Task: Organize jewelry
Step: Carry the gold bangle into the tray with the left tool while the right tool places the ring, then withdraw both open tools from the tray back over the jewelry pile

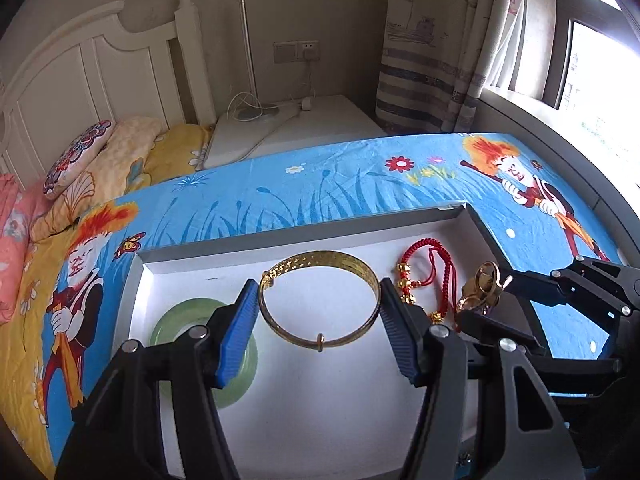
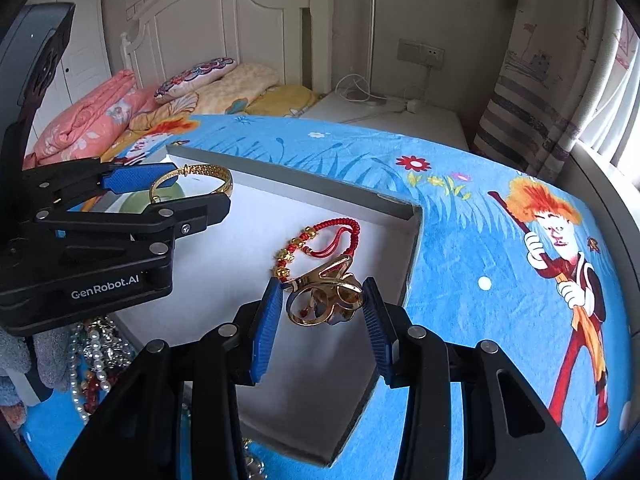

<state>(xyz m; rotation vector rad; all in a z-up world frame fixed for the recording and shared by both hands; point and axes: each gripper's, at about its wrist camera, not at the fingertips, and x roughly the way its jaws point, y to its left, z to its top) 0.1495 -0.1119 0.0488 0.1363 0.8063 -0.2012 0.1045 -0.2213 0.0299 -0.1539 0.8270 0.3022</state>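
L tool (image 1: pixel 318 334) spread wide round gold bangle (image 1: pixel 319 303), not touching. R tool (image 2: pixel 322 330) spread beside gold clip (image 2: pixel 325 296). Jade ring (image 1: pixel 168 322) half hidden.

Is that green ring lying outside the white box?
No, the green ring lies inside the white box, left of the gold bangle, partly hidden by the left hand-held gripper.

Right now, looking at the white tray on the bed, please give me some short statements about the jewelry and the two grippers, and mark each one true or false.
1. The gold bangle lies between the open fingers of the left gripper. True.
2. The green bangle lies outside the tray. False: it lies inside, at the left.
3. The red cord bracelet lies in the tray. True.
4. The right gripper is shut flat. False: its fingers stand apart around a gold ornament.
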